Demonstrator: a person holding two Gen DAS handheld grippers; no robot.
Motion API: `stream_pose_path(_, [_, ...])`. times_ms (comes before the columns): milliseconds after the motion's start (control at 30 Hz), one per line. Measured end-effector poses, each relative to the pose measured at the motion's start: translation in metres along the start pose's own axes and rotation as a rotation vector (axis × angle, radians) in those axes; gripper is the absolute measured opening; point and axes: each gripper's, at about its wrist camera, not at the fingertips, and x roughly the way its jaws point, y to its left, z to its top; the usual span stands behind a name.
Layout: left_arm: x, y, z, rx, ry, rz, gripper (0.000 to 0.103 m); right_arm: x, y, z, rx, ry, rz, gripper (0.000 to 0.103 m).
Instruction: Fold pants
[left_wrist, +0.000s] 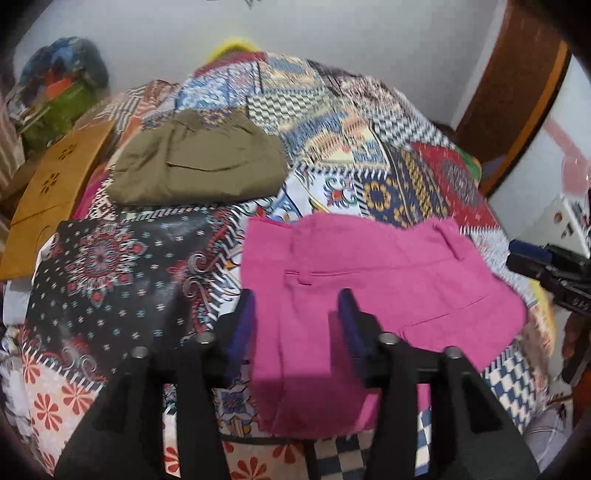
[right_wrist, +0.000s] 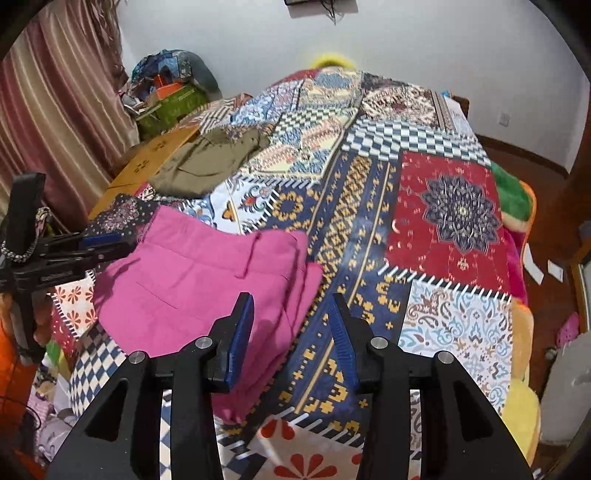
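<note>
Pink pants (left_wrist: 369, 295) lie folded on the patchwork bedspread (left_wrist: 351, 129), waistband away from me; they also show in the right wrist view (right_wrist: 207, 295). My left gripper (left_wrist: 297, 314) is open and empty, hovering over the pants' near left part. My right gripper (right_wrist: 291, 317) is open and empty, hovering over the pants' right edge; it shows at the right edge of the left wrist view (left_wrist: 543, 262). The left gripper shows at the left of the right wrist view (right_wrist: 92, 245).
Folded olive pants (left_wrist: 199, 166) lie further back on the bed, also in the right wrist view (right_wrist: 207, 162). A wooden board (left_wrist: 51, 192) lies along the bed's left edge. Clutter with a green box (right_wrist: 173, 103) sits by the striped curtain (right_wrist: 55, 110).
</note>
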Motion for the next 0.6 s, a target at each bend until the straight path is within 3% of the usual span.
stream_pose_path(33, [-0.006, 0.005, -0.001, -0.014, -0.012, 0.002, 0.067, 0.001, 0.002, 0.001, 0.004, 0.002, 0.007, 0.045])
stream_pose_path(67, [-0.01, 0.007, -0.002, -0.024, -0.025, 0.001, 0.07, 0.003, 0.003, 0.001, 0.011, 0.004, 0.017, 0.05])
stream_pose_path(233, [-0.016, 0.007, -0.01, 0.0, -0.029, 0.002, 0.091, 0.014, 0.011, 0.0, 0.023, 0.024, 0.055, 0.051])
stream_pose_path(367, [0.002, 0.003, -0.018, -0.01, 0.042, -0.039, 0.093, 0.023, 0.014, -0.005, 0.033, 0.041, 0.041, 0.066])
stream_pose_path(500, [0.023, 0.01, -0.026, -0.062, 0.103, -0.073, 0.093, 0.033, 0.011, -0.013, 0.034, 0.073, 0.034, 0.068])
stream_pose_path(600, [0.018, 0.026, -0.032, -0.105, 0.085, -0.068, 0.093, 0.035, 0.005, -0.018, 0.043, 0.066, 0.026, 0.072])
